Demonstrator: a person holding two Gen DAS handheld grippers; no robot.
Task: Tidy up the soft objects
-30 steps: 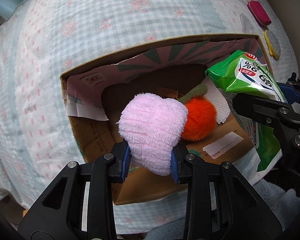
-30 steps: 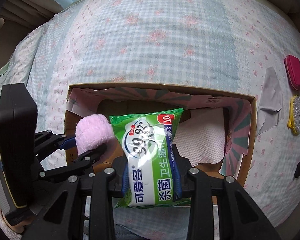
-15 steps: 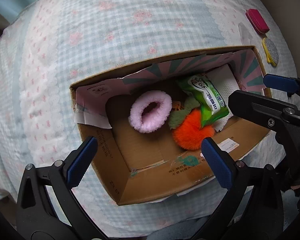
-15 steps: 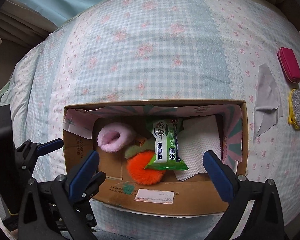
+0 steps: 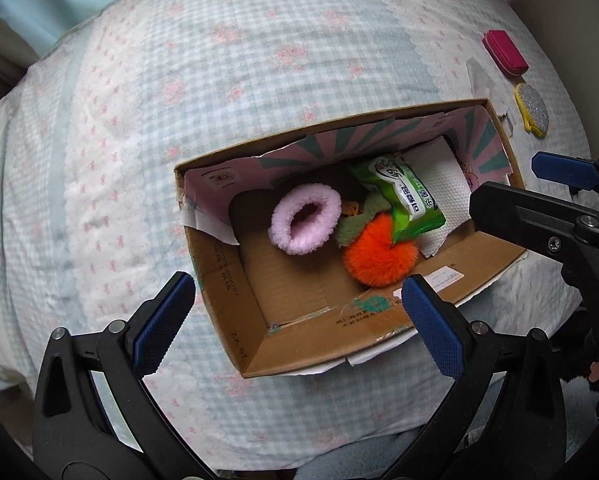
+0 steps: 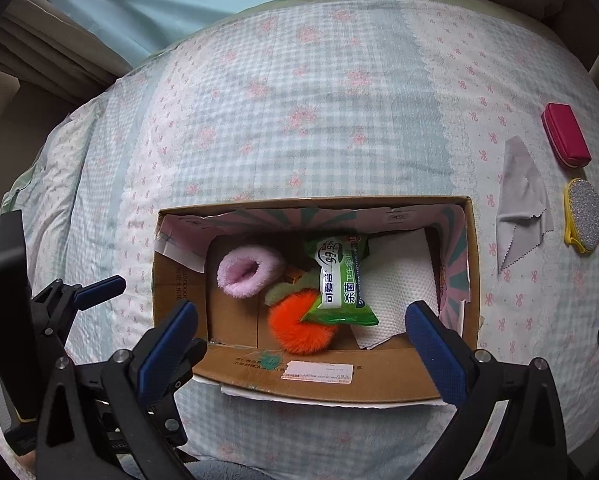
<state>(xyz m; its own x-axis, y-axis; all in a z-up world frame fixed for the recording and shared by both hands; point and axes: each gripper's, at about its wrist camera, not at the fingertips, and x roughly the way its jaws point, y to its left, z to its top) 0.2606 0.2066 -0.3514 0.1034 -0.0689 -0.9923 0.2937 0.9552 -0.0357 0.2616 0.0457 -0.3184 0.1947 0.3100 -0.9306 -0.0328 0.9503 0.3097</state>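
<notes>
left wrist: empty left gripper (image 5: 297, 312) above box (image 5: 299, 344)

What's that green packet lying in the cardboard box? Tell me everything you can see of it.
The green wet-wipe pack is a soft, glossy plastic pouch with crimped ends and a white label bearing "99.9%" and Chinese print. It lies face up and tilted inside the cardboard box, its lower end propped on the orange plush ball, its right side over the white paper towel. It looks sealed and slightly crumpled. Neither gripper touches it.

Cardboard box (image 6: 319, 372) on checked bedspread (image 6: 319, 100)
</notes>
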